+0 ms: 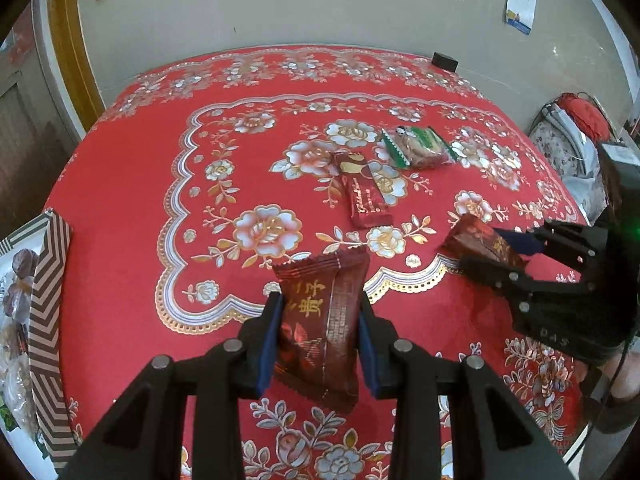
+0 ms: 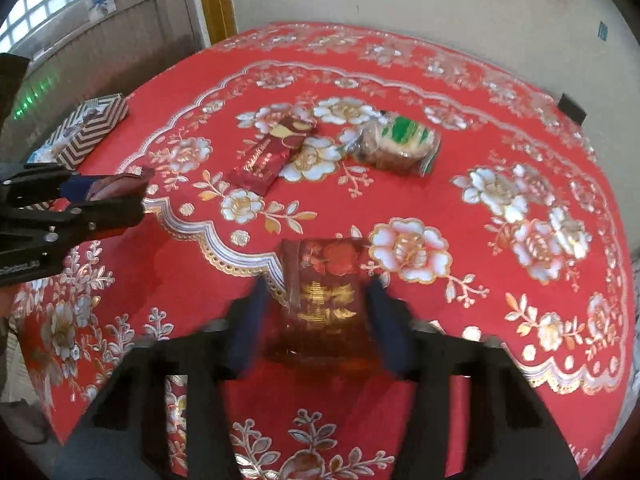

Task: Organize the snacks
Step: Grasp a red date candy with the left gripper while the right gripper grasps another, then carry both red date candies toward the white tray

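Over the near edge of the bench [image 1: 120, 184], which is covered with a red floral cloth, two dark red snack packets are held up, one in each claw. The left claw [image 1: 318, 334] is clamped on a dark red candy packet [image 1: 320, 320] printed with gold characters; the blue pads [image 1: 267, 344] press on its two long sides, and its crimped upper end stands clear above the fingers. In the right wrist view the same claw [image 2: 100, 196] is seen from the side near the bench's left edge, with the packet [image 2: 120, 184] between its fingers. The right claw [image 2: 316, 320] is blurred, and a second dark red packet [image 2: 324, 292] with gold print sits between its blue pads [image 2: 384, 328]; whether the pads press on it or stand just off it cannot be told from either view. In the left wrist view that claw [image 1: 496, 256] is seen toward the bench's right edge with the packet [image 1: 476, 240] sticking out past its tips. Toward the middle of the bench a long dark red bar packet [image 1: 364, 196] lies flat, and just beyond it, toward the far edge, a clear packet of biscuits with green ends [image 1: 420, 148] lies apart from it. At the left edge stands a chevron-striped box [image 1: 44, 300] with wrapped snacks inside.
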Demonstrator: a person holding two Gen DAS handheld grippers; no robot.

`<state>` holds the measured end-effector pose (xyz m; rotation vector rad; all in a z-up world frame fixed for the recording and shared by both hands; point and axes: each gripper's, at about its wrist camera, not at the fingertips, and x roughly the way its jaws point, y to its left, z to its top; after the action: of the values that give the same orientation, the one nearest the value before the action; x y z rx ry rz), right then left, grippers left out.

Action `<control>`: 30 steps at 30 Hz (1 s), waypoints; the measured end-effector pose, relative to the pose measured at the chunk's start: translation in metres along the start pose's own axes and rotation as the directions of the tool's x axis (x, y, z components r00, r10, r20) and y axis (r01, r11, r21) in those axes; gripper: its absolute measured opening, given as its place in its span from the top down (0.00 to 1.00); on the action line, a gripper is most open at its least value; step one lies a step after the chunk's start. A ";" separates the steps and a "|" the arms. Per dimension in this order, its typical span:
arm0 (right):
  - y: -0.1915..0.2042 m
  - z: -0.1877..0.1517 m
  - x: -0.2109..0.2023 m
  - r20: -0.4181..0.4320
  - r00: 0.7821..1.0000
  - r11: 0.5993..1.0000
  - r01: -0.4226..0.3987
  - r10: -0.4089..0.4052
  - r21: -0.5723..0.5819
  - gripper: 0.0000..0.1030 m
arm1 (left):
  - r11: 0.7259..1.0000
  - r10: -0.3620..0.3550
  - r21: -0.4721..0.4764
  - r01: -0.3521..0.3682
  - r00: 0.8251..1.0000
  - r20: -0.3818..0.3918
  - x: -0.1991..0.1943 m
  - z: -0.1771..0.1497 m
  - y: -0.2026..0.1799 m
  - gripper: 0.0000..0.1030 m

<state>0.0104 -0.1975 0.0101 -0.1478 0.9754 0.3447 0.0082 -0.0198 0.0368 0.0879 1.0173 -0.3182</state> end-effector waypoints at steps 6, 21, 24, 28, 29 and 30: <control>0.029 -0.002 -0.015 0.083 0.996 0.999 0.018 -0.015 -0.038 0.66 | 0.999 0.042 -0.020 -0.041 0.998 0.036 -0.009 0.000 0.006 0.64; 0.039 0.004 -0.022 0.028 0.998 0.998 -0.049 0.048 0.048 0.83 | 0.996 0.078 -0.056 -0.076 0.997 0.029 -0.015 -0.017 0.034 0.64; 0.032 0.008 -0.020 -0.039 0.998 0.997 -0.053 0.056 0.064 0.52 | 0.996 0.069 -0.053 -0.067 0.997 0.036 -0.017 -0.015 0.032 0.64; 0.040 0.008 -0.015 -0.088 0.987 0.990 -0.131 0.136 0.060 0.52 | 0.997 0.067 -0.049 -0.065 0.997 0.035 -0.016 -0.014 0.030 0.64; 0.043 0.007 -0.011 -0.106 0.985 0.990 -0.128 0.133 0.052 0.52 | 0.997 0.066 -0.049 -0.064 0.997 0.032 -0.015 -0.014 0.030 0.64; 0.050 0.003 -0.006 -0.138 0.985 0.995 -0.097 0.100 0.030 0.52 | 0.997 0.066 -0.048 -0.064 0.997 0.030 -0.015 -0.014 0.030 0.64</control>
<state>-0.0077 -0.1511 0.0179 -0.1039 1.1269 0.4179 -0.0018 0.0156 0.0398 0.0729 0.9876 -0.2353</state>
